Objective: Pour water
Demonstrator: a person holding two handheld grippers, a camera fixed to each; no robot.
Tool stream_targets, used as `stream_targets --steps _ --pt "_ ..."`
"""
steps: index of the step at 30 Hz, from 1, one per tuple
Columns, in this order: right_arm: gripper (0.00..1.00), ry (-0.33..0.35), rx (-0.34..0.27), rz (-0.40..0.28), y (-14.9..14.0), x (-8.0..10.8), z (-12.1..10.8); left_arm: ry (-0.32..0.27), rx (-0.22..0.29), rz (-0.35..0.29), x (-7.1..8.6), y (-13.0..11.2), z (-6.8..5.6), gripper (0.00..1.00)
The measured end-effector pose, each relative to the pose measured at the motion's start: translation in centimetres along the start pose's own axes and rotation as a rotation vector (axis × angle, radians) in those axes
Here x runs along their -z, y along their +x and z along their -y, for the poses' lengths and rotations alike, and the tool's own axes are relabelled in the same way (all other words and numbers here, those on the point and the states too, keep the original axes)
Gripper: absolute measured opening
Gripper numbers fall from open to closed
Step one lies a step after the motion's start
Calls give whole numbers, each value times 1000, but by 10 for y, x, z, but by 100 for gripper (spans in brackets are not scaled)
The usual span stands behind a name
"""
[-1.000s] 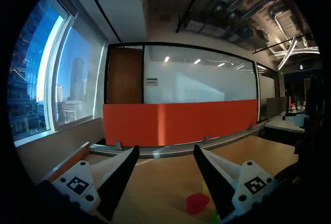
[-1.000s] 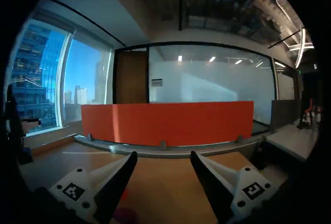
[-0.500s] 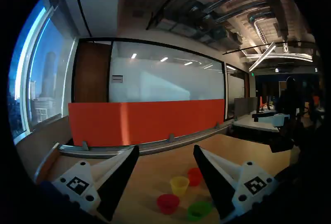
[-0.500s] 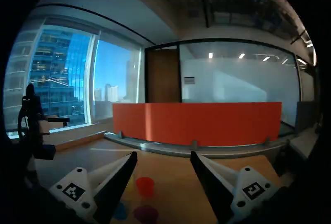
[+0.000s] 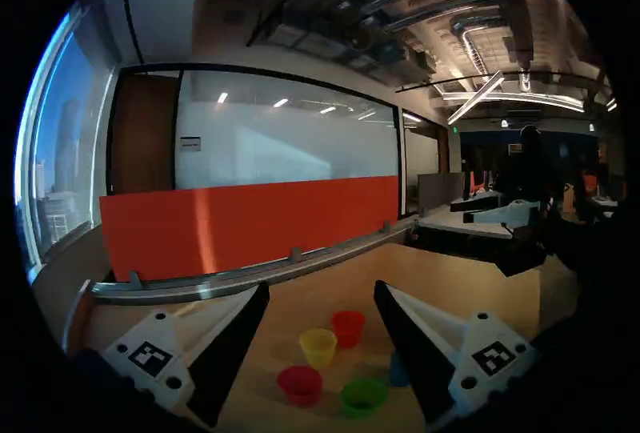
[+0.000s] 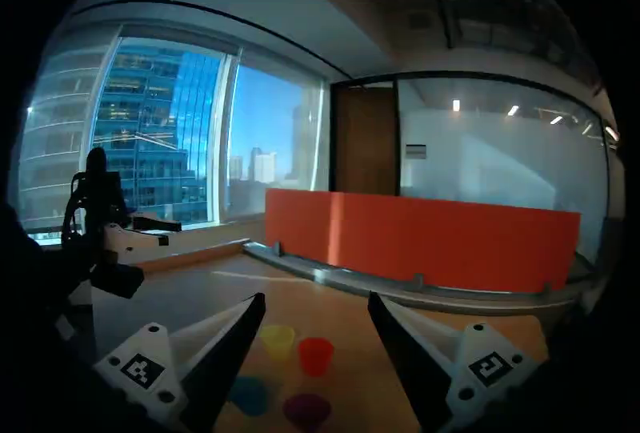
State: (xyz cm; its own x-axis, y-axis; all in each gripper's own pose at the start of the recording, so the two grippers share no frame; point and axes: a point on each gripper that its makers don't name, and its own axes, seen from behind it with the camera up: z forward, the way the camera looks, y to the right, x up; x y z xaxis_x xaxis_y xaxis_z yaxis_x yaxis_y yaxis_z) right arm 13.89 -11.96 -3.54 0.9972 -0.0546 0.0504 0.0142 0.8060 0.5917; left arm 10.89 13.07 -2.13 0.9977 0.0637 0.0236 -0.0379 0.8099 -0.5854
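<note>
Currently, the left gripper point(image 5: 320, 285) is held above the wooden worktop point(image 5: 448, 273) with its jaws wide apart and nothing between them. In the left gripper view, a cluster of small plastic cups stands on the worktop, framed in the gap between the two fingers. The far red cup point(image 5: 348, 327) is at the back, with the yellow cup point(image 5: 318, 346) just beside it. The near red cup point(image 5: 300, 383) and the green cup point(image 5: 363, 395) stand at the front. A blue cup point(image 5: 396, 369) is partly hidden behind one finger. No cup is touched by either finger. The right gripper point(image 6: 316, 297) is likewise above the worktop point(image 6: 200, 289), jaws apart and empty. In the right gripper view, the yellow cup point(image 6: 278, 339) and a red cup point(image 6: 315, 354) stand side by side. The blue cup point(image 6: 250, 394) and a purple cup point(image 6: 306, 410) stand nearer to the camera. All cups are upright; their contents cannot be determined. An orange partition point(image 5: 248, 221) runs along the far edge of the worktop, and a large window point(image 6: 160, 145) lies beyond it.
</note>
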Motion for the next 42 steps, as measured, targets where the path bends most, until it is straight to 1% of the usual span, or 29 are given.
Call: stream_targets --steps 3,7,13,20,33,42 --pt "99 30 10 37 -10 -2 4 -22 2 32 0 -12 -4 98" --pt "99 66 35 80 -22 -1 11 -35 -1 67 1 -27 -4 97" --pt "99 122 82 139 -43 0 26 -58 1 102 4 -46 -5 97" --pt "99 166 122 194 -69 -1 39 -78 -1 130 4 -68 -9 98" --pt "99 225 99 267 -115 -8 55 -140 -5 189 2 -113 -27 97" --pt "99 261 112 333 -156 -13 65 -206 -11 228 2 -144 -44 97"
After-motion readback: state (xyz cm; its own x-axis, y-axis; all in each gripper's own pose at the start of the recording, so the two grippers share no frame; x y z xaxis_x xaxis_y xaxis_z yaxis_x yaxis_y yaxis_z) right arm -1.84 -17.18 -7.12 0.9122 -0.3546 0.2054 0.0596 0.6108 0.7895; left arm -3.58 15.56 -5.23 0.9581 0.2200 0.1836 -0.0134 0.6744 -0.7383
